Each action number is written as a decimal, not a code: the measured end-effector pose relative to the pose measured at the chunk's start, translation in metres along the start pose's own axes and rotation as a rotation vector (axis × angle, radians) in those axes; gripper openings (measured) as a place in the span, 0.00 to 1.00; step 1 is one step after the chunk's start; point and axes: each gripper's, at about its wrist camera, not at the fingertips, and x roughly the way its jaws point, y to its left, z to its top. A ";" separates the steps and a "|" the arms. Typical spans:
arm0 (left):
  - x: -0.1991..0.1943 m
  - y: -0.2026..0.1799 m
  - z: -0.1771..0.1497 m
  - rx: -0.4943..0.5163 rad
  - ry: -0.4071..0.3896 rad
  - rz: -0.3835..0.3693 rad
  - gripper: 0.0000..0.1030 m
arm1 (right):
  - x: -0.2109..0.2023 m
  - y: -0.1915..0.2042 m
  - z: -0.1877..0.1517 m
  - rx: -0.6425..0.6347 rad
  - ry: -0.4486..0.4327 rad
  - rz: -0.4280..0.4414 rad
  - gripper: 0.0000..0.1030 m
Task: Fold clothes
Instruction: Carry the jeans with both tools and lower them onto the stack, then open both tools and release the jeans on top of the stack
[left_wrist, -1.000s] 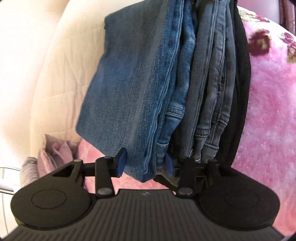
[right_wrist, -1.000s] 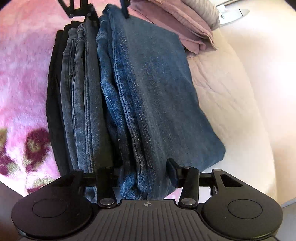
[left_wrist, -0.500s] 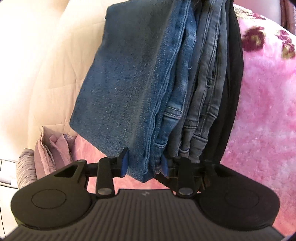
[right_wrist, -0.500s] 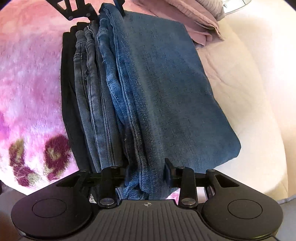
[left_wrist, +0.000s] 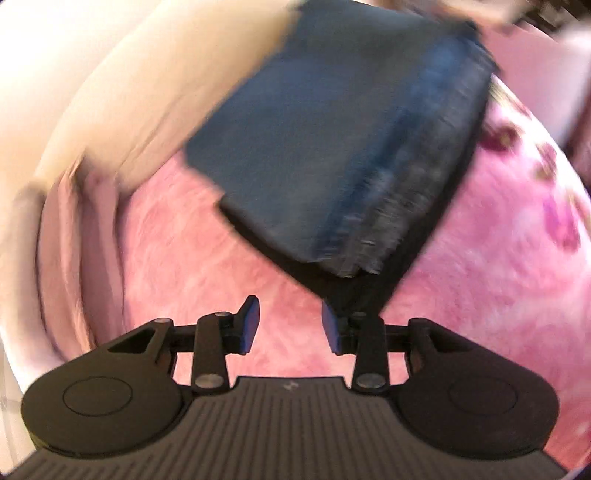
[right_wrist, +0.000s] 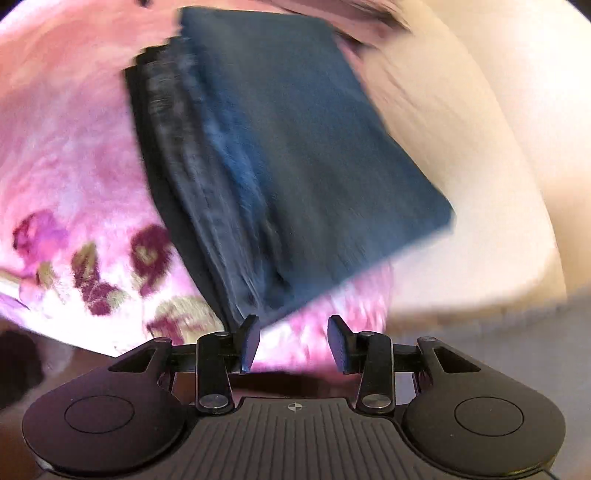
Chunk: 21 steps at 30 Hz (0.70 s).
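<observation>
A stack of folded jeans (left_wrist: 332, 147), blue on top with grey and black layers at its side, lies on a pink fluffy blanket (left_wrist: 207, 258). It also shows in the right wrist view (right_wrist: 295, 147). My left gripper (left_wrist: 290, 325) is open and empty, a short way back from the stack's near corner. My right gripper (right_wrist: 293, 341) is open and empty, just off the stack's opposite end. Both views are blurred by motion.
A cream quilted cushion (left_wrist: 155, 85) lies beside the stack, also seen in the right wrist view (right_wrist: 461, 155). Folded pinkish clothes (left_wrist: 74, 229) lie at the left. The blanket has a dark red flower print (right_wrist: 147, 251).
Both grippers were shut on opposite ends of the jeans stack. They have opened, let go and pulled back from it.
</observation>
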 end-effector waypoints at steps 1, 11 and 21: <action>-0.005 0.013 0.002 -0.056 -0.003 0.004 0.32 | -0.003 -0.016 -0.001 0.073 -0.005 0.005 0.38; 0.060 0.059 0.073 -0.316 -0.036 -0.151 0.05 | 0.073 -0.155 0.064 0.696 -0.186 0.197 0.18; 0.098 0.062 0.074 -0.346 0.019 -0.151 0.04 | 0.160 -0.182 0.076 0.804 -0.120 0.308 0.19</action>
